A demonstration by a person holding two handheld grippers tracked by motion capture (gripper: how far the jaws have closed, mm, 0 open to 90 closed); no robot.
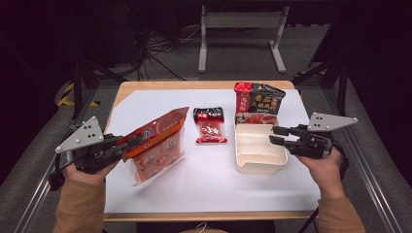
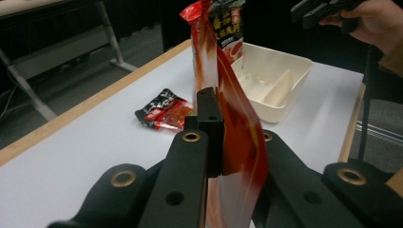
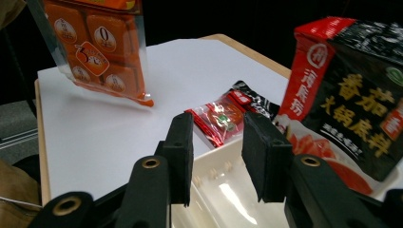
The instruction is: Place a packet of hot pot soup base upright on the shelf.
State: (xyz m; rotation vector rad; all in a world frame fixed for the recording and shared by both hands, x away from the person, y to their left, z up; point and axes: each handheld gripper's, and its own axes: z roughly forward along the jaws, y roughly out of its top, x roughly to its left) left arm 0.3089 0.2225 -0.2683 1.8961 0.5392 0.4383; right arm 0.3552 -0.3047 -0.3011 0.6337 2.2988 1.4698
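White paper (image 1: 214, 184) covers a wooden table (image 1: 204, 85) standing in a dark room, with a grey floor and a pale metal frame (image 1: 241, 22) beyond its far edge. At the left of the table, the orange snack bag (image 1: 158, 145) is lifted clear of the paper in the high view, tilted with its upper edge toward the left gripper (image 1: 127, 144); in the right gripper view it (image 3: 97, 47) hangs above the paper with a shadow beneath it. The left gripper's jaws are pressed together on the bag's sealed edge, and in the left gripper view (image 2: 215, 124) the red film (image 2: 237, 137) is pinched flat between the two pads. The left hand (image 1: 87, 171) holds that gripper from below, and a grey three-cornered plate (image 1: 82, 134) sits on top of it. Just beyond the bag, near the middle of the table, two small sachets lie flat, a black one (image 1: 208, 114) and a red one (image 1: 211, 132), touching each other. To their right a cream divided tray (image 1: 257, 148) rests on the paper, and a black and red seasoning packet (image 1: 257, 103) stands against the tray's far end. The right gripper (image 1: 276, 135) hovers over the tray's right rim, held by the right hand (image 1: 326, 167); in the right gripper view (image 3: 216, 156) its jaws stand apart with nothing between the pads (image 3: 260, 161).
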